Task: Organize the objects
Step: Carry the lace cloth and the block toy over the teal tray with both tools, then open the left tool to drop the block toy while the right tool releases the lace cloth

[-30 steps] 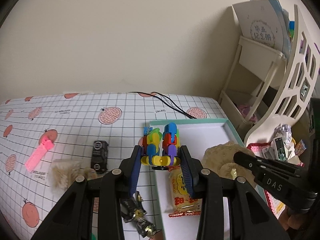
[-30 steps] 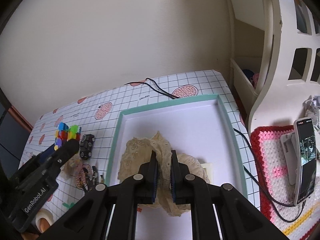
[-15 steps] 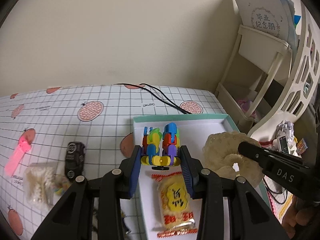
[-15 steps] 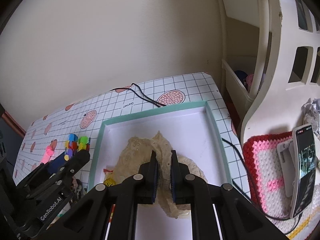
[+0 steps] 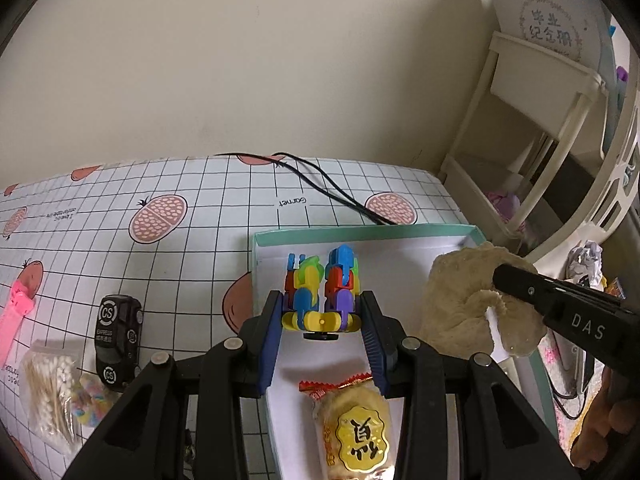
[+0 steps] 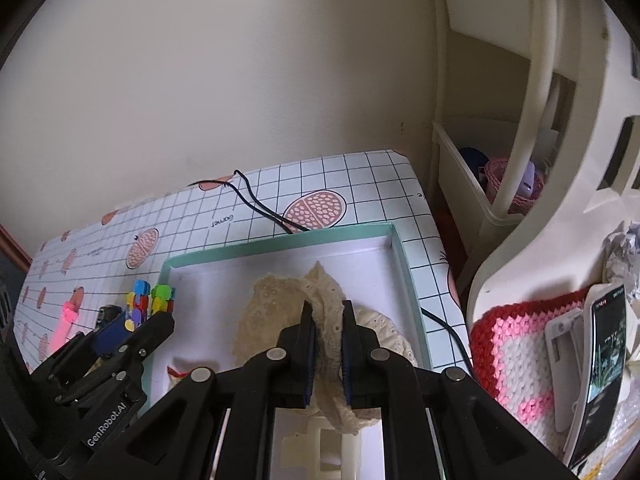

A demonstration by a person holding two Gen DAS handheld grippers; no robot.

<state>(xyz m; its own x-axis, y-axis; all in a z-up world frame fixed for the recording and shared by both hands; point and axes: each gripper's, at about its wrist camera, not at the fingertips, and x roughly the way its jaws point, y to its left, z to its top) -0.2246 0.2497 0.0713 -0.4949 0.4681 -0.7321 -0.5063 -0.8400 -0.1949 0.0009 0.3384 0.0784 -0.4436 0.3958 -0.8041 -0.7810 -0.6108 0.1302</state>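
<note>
Gripping block toy [image 5: 322,292] between left gripper [image 5: 321,334] pads | right gripper [image 6: 327,344] pinching lace cloth [image 6: 320,320]

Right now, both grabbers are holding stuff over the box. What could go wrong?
1. The left gripper pinches the colorful block toy only at its bottom, so it might tip or slip out.
2. The lace cloth droops from the right gripper; let go now, it could flop over the snack packet and hide it.
3. Both grippers crowd the tray, so they might bump each other.
</note>
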